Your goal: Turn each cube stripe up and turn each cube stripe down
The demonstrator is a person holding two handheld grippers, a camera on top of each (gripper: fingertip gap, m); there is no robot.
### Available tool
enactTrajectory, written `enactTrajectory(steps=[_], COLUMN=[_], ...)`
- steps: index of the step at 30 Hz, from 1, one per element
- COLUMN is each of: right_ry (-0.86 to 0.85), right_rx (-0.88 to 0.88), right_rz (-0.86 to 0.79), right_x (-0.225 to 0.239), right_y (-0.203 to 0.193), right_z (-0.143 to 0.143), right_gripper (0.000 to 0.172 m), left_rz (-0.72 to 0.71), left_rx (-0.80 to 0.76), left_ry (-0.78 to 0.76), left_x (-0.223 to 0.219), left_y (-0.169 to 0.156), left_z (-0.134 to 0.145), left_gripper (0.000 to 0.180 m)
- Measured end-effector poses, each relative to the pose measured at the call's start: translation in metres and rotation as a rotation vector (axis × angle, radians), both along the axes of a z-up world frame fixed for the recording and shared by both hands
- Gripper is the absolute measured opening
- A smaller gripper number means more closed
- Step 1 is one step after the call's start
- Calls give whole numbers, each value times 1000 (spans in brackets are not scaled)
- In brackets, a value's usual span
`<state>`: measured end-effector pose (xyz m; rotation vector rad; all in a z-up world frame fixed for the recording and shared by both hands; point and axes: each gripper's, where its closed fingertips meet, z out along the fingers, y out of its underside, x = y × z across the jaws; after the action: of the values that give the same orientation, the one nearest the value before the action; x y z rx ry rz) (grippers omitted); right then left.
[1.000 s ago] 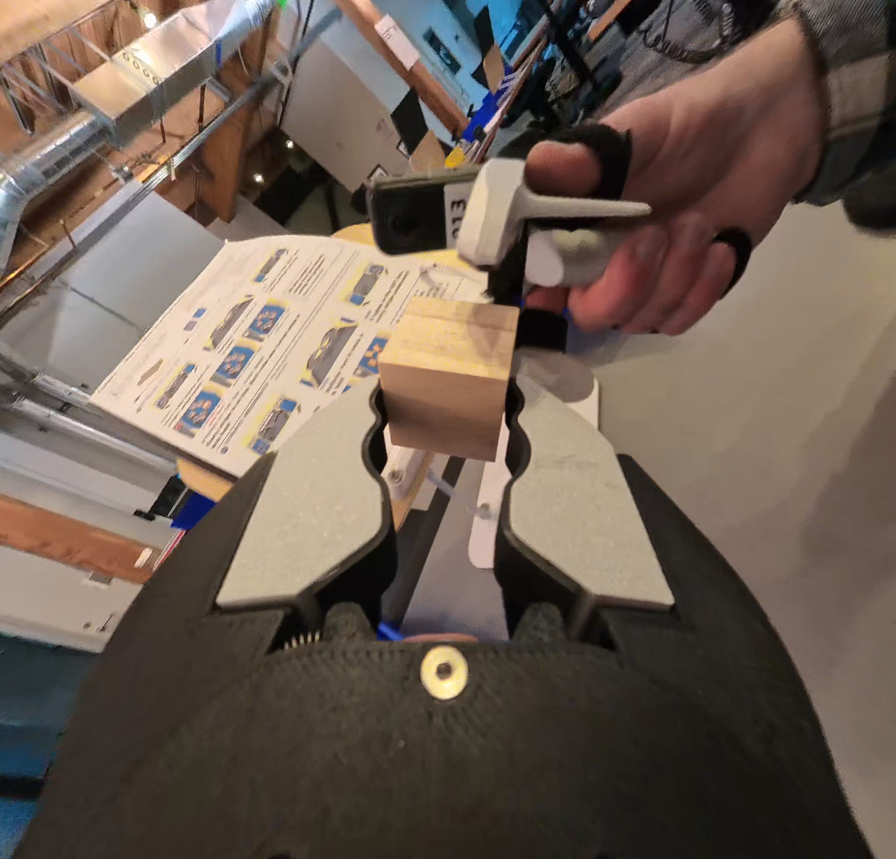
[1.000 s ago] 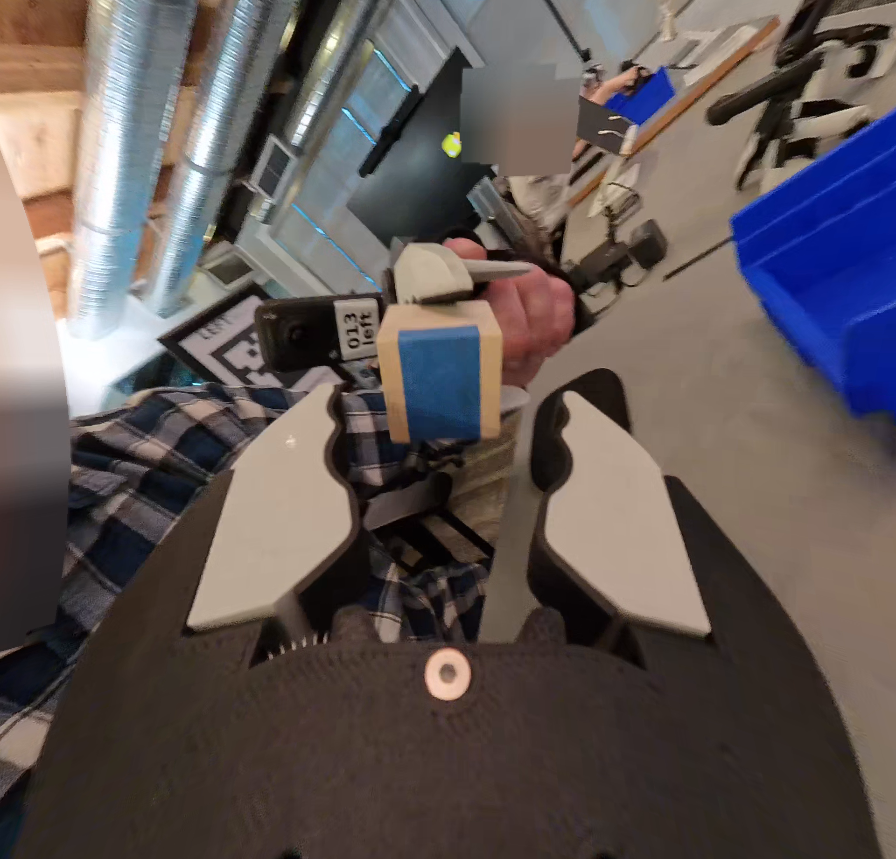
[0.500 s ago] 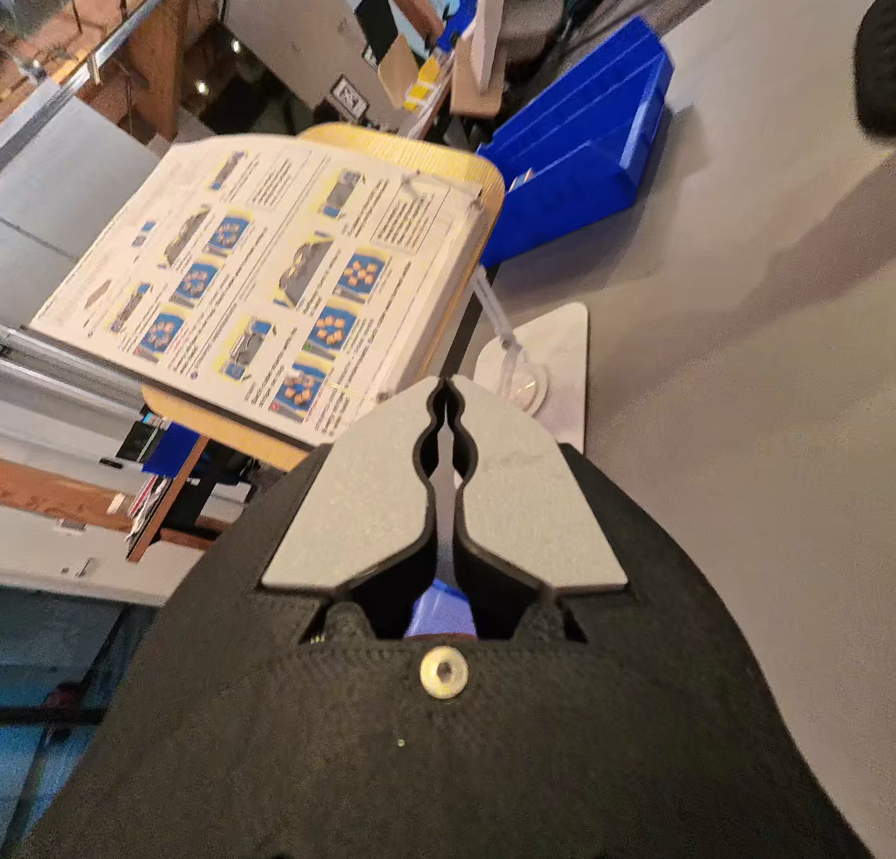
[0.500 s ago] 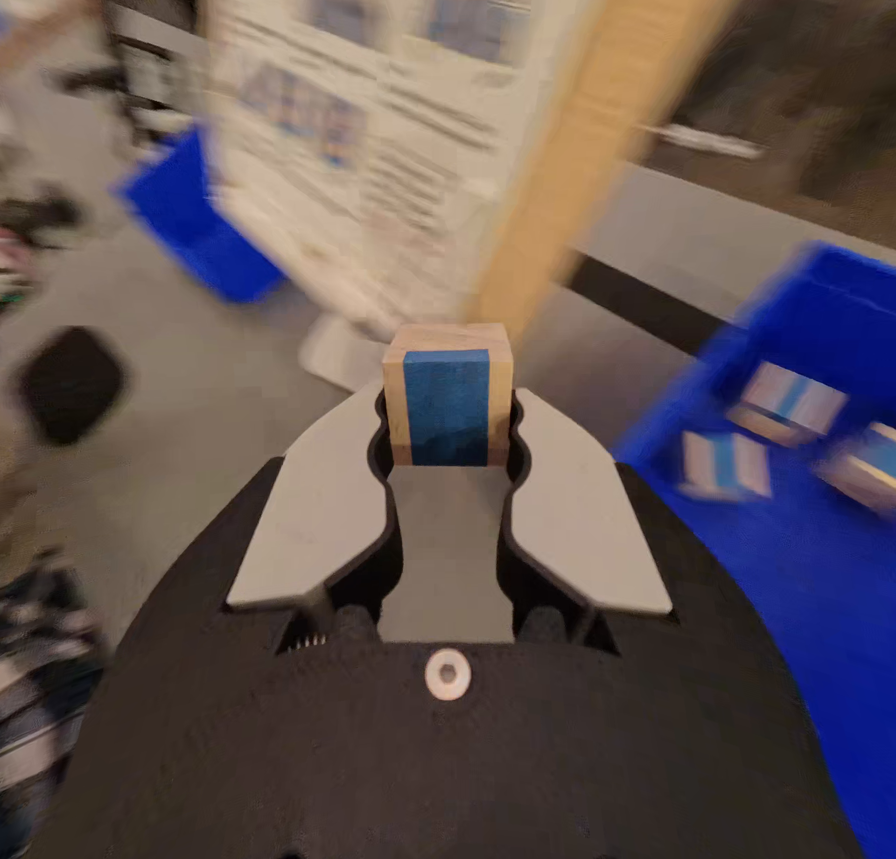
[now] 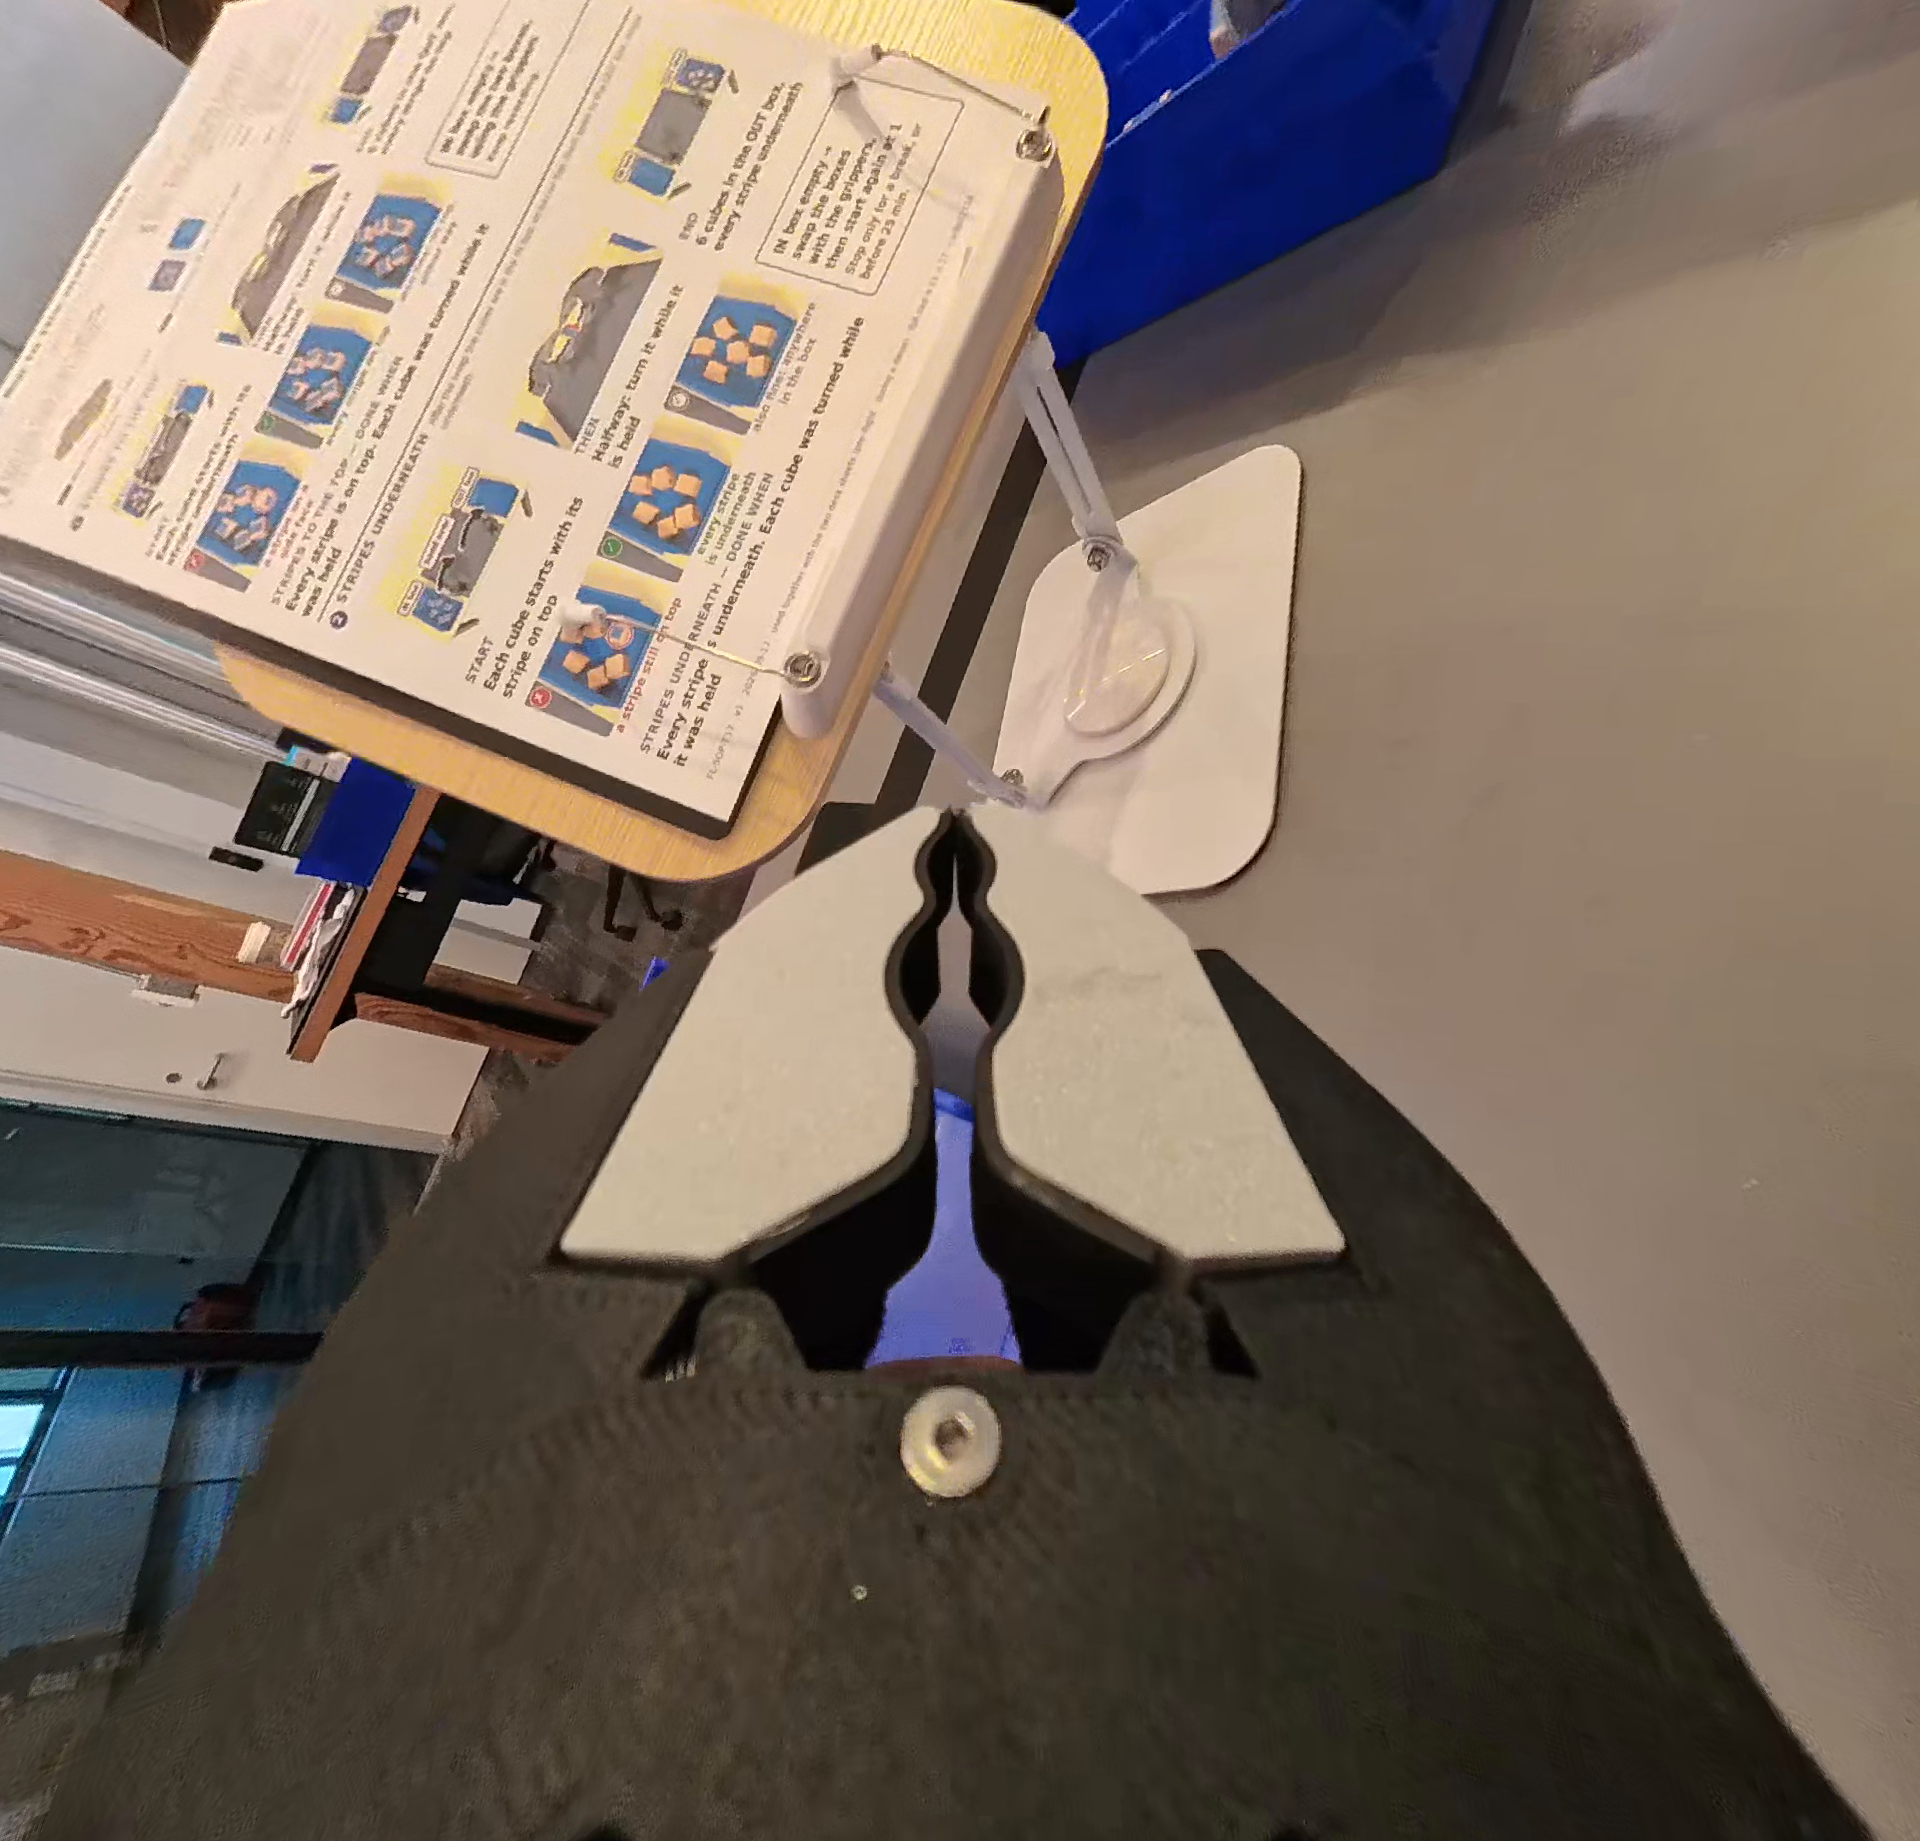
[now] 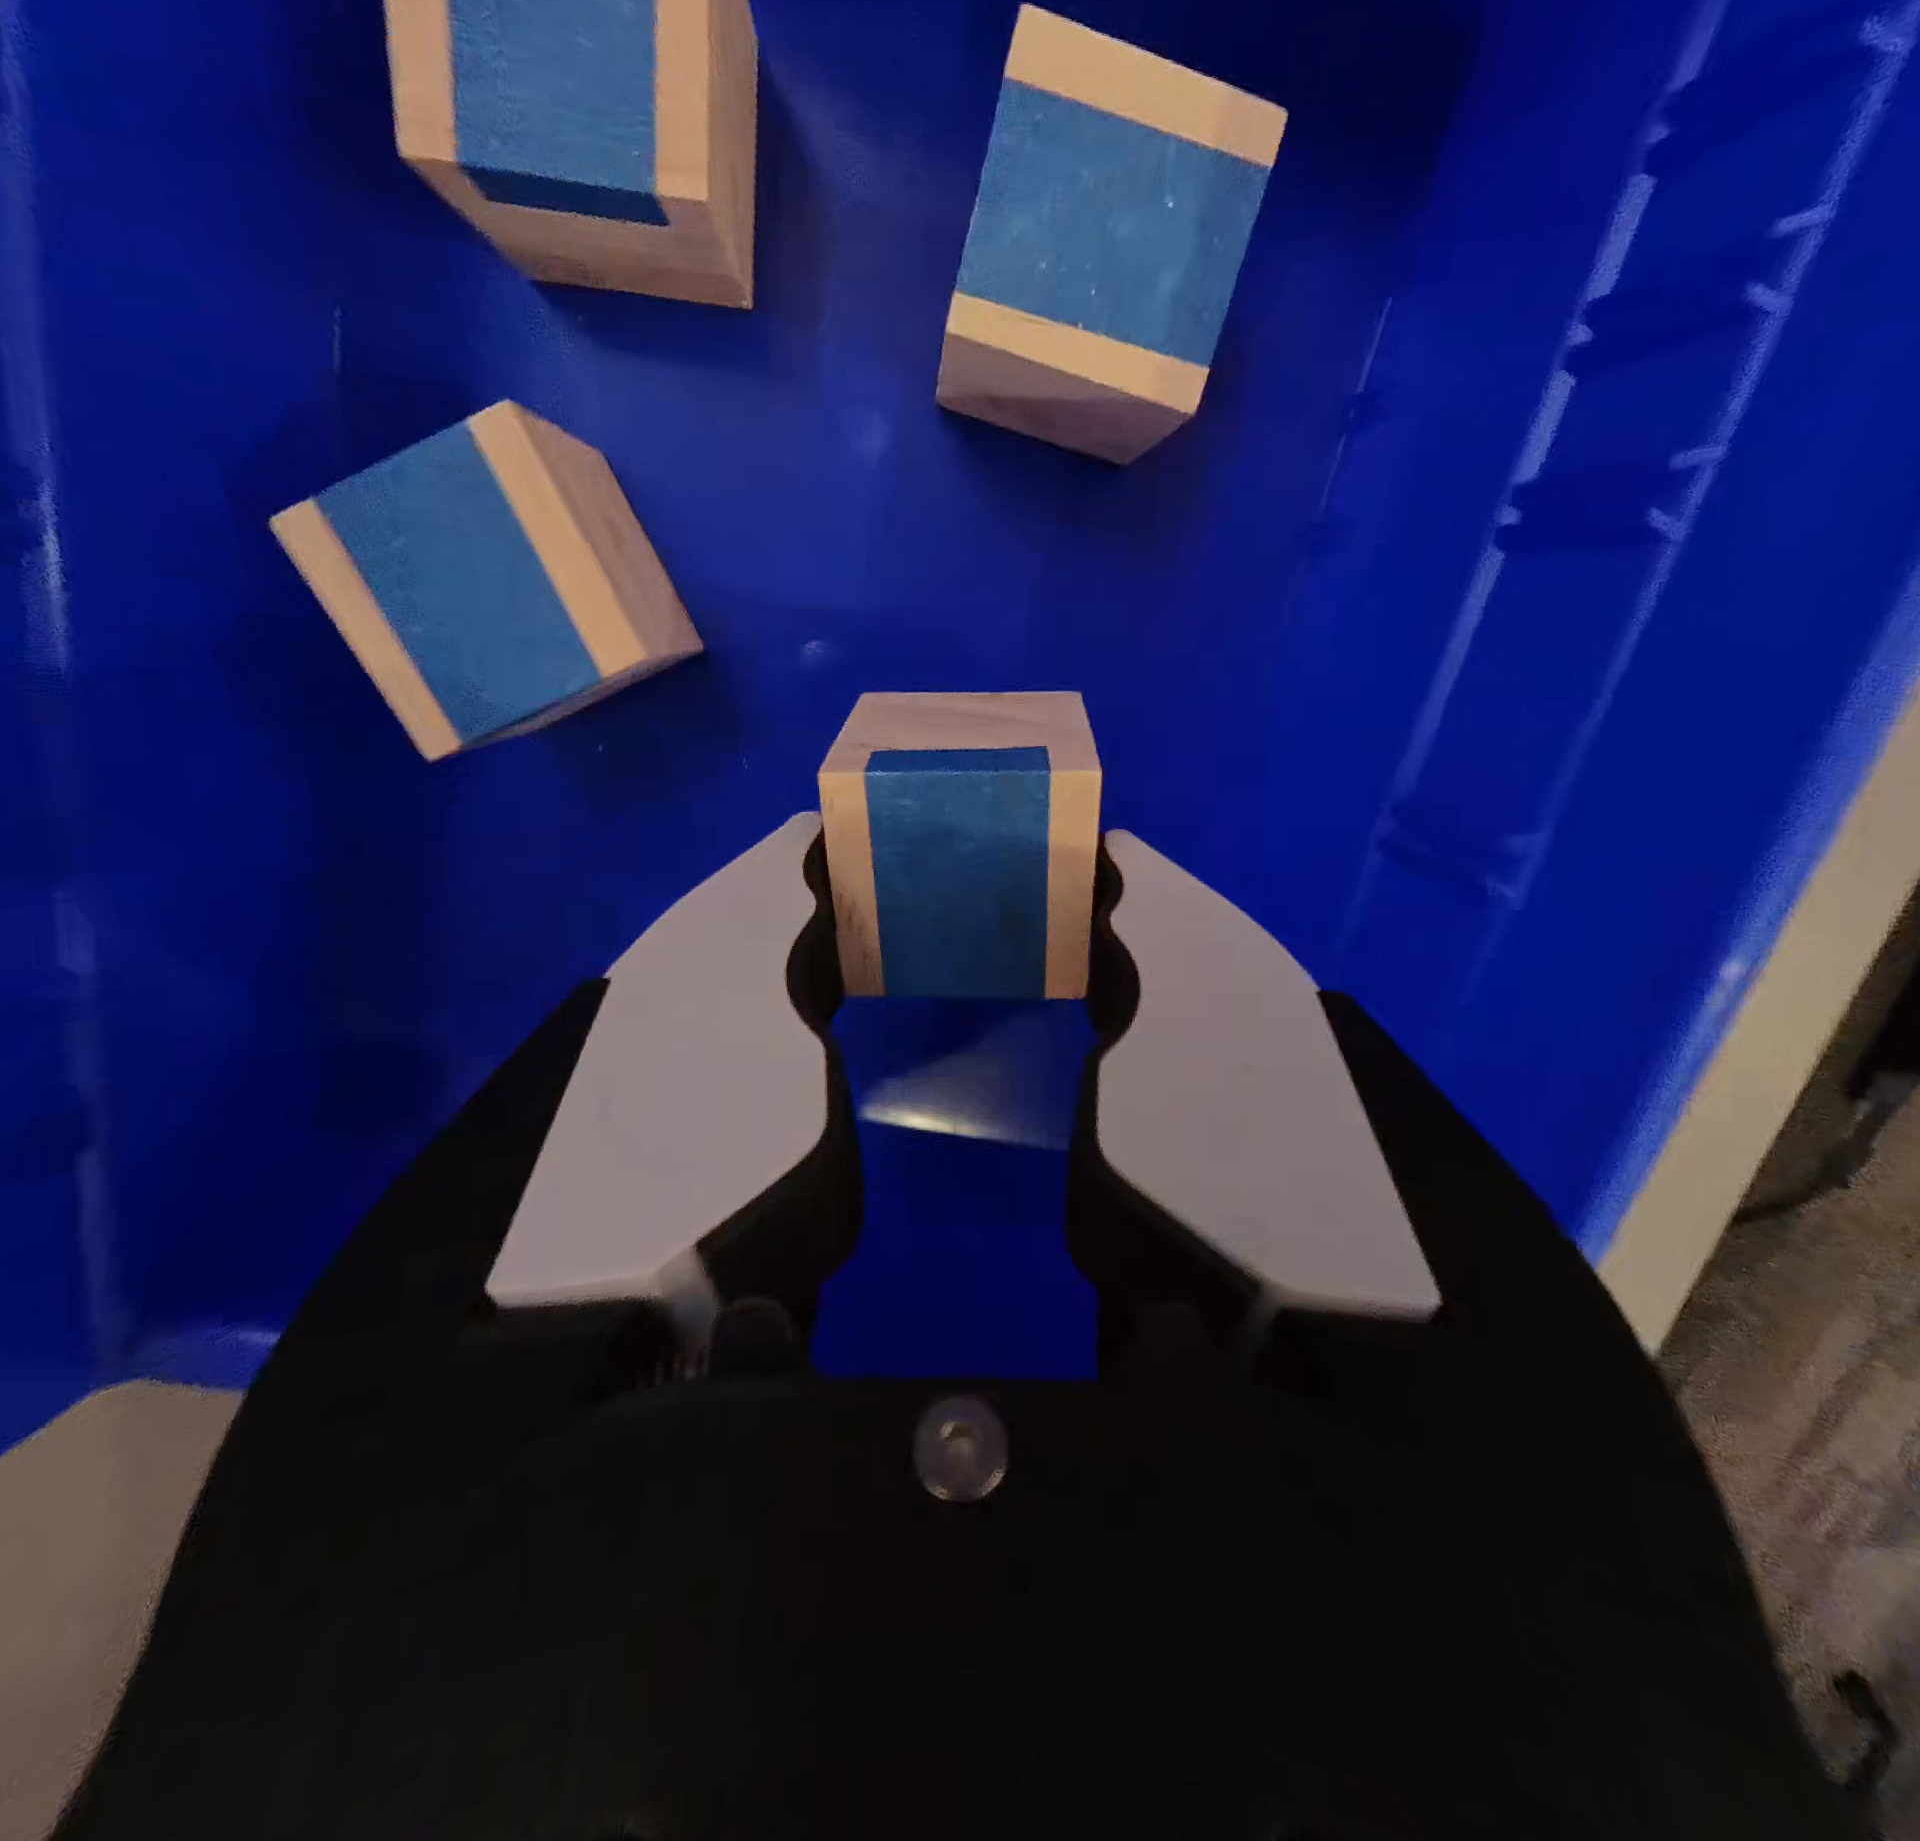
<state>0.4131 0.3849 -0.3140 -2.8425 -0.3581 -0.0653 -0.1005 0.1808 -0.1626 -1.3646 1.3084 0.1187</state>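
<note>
In the right wrist view my right gripper [image 6: 961, 856] is shut on a wooden cube [image 6: 958, 856] with a blue stripe that faces the camera. Both pads press its plain sides. I hold it over the inside of a blue bin [image 6: 1143, 596]. Three more striped wooden cubes lie on the bin floor with stripes up: one at the upper left [image 6: 566, 98], one at the upper right [image 6: 1107, 233], one at the left [image 6: 478, 576]. In the left wrist view my left gripper [image 5: 953, 830] is shut with nothing between its fingers, above the grey table [image 5: 1558, 752].
An instruction sheet [image 5: 499, 316] on a wooden board stands on a white stand [image 5: 1174, 669] ahead of the left gripper. Blue bins [image 5: 1247, 160] sit behind it. The bin's right wall [image 6: 1662, 648] and the table edge lie right of the right gripper.
The left gripper let go of the cube and shut on air. The right gripper closed on the cube, took it over, and swung down over the blue bin.
</note>
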Motion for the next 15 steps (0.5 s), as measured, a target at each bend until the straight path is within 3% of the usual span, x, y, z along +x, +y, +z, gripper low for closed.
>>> enactTrajectory(steps=[3,5,8,12,15], right_ry=[4,-13,6,30,58], right_rx=[-30,-61,37,195,204], right_rz=[-9,-9,-5,66,187], right_x=[2,3,-1,-19,-43], right_y=[7,7,11,3,-17], right_z=[-13,-15,14,69,85], right_gripper=[46,69,72,64,59], left_rz=[18,30,67,190,282], left_rx=[-8,-14,-8,-28,-77], left_ry=[11,9,-6,-3,10], left_x=[-6,-9,-19,-54,-90], left_y=[2,4,12,45,87], left_z=[-2,-3,0,3,-1], left_gripper=[0,0,0,27,47])
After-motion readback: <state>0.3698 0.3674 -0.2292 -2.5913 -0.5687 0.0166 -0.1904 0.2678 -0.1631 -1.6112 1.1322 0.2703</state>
